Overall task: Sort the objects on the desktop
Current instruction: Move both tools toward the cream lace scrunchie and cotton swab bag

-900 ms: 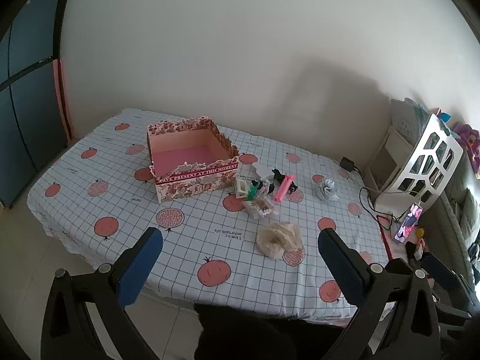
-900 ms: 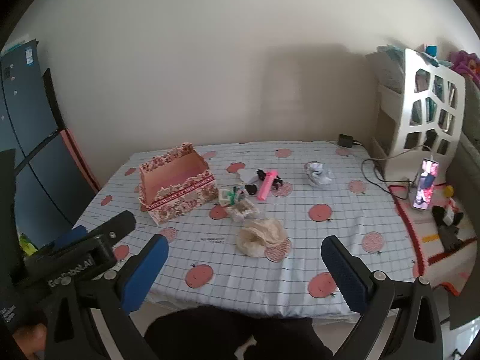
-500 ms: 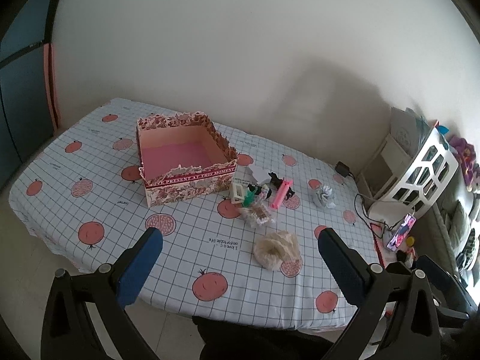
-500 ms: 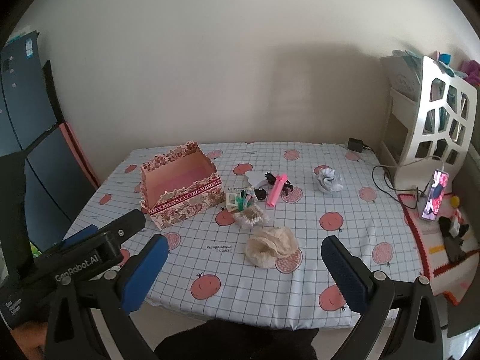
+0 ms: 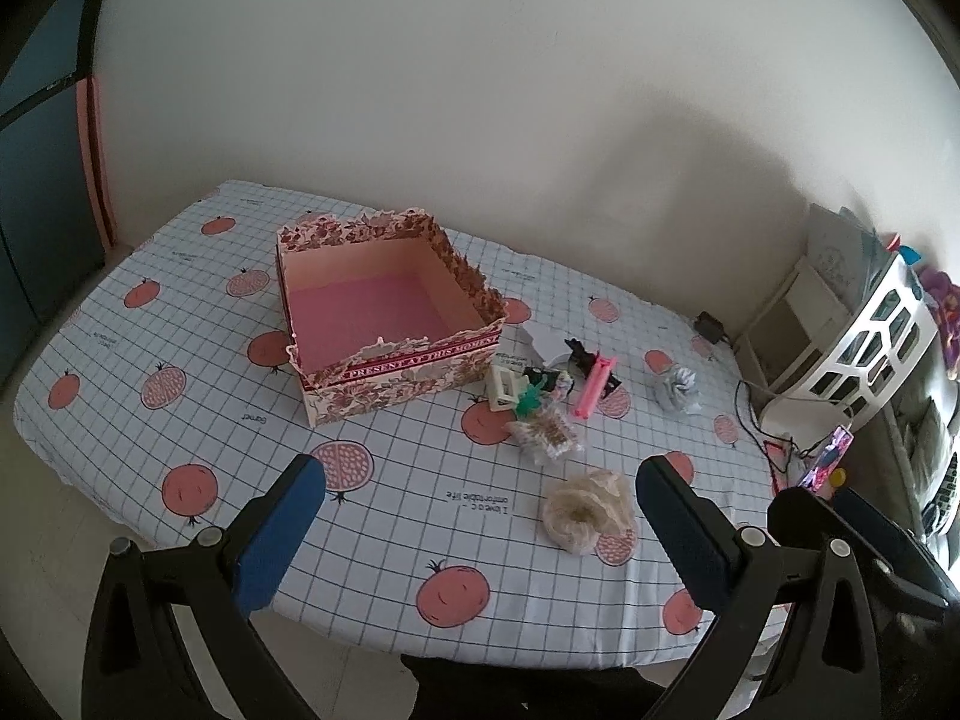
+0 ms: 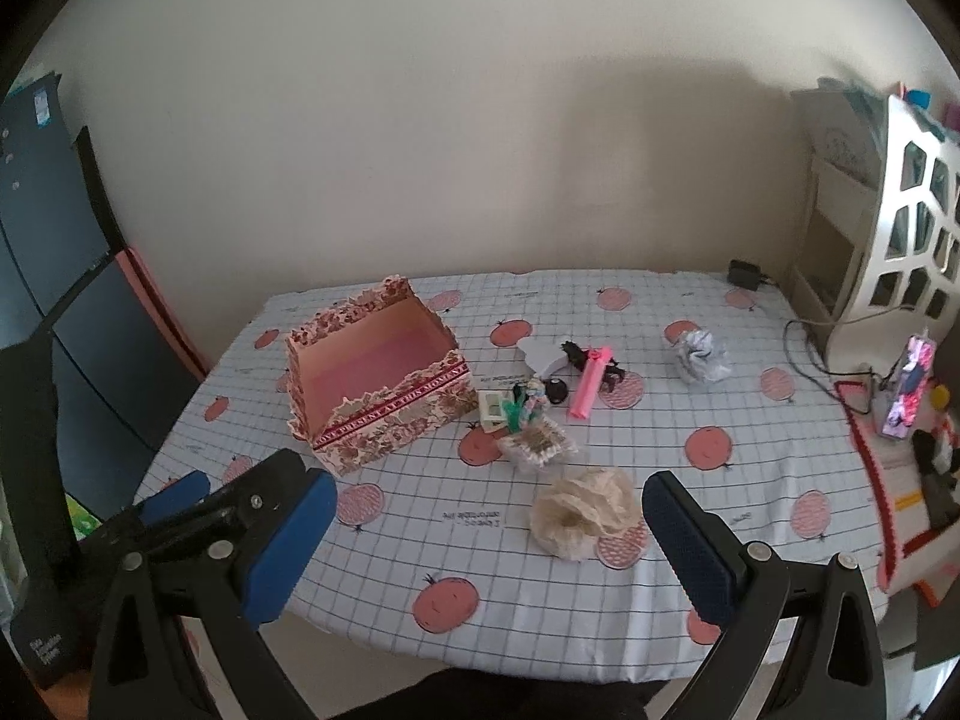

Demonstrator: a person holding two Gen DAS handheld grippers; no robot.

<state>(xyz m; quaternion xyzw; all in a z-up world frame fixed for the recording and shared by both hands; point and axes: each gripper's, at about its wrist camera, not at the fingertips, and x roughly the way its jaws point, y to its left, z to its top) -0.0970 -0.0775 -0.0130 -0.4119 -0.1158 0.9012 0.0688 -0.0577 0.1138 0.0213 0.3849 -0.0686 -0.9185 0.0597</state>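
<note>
An open floral box with a pink inside (image 5: 372, 312) (image 6: 384, 384) stands on the tablecloth at the left. Beside it lies a cluster of small items: a pink clip (image 5: 594, 387) (image 6: 589, 383), a cream clip (image 5: 503, 387), a green piece (image 5: 529, 399), a clear packet (image 5: 546, 435) (image 6: 537, 444). A beige scrunchie (image 5: 585, 510) (image 6: 579, 510) lies nearest. A crumpled grey-white wad (image 5: 678, 390) (image 6: 699, 354) lies to the right. My left gripper (image 5: 480, 534) and right gripper (image 6: 486, 546) are both open and empty, above the table's near edge.
The table (image 5: 180, 396) carries a white grid cloth with red fruit prints. A white lattice rack (image 6: 900, 222), a phone (image 6: 909, 384), cables and a black charger (image 6: 744, 273) stand at the right. A dark blue cabinet (image 6: 48, 276) is at the left. The wall is behind.
Both grippers have moved forward and closer to the table; the box and items look larger. Nothing on the table has moved. Both stay open.
</note>
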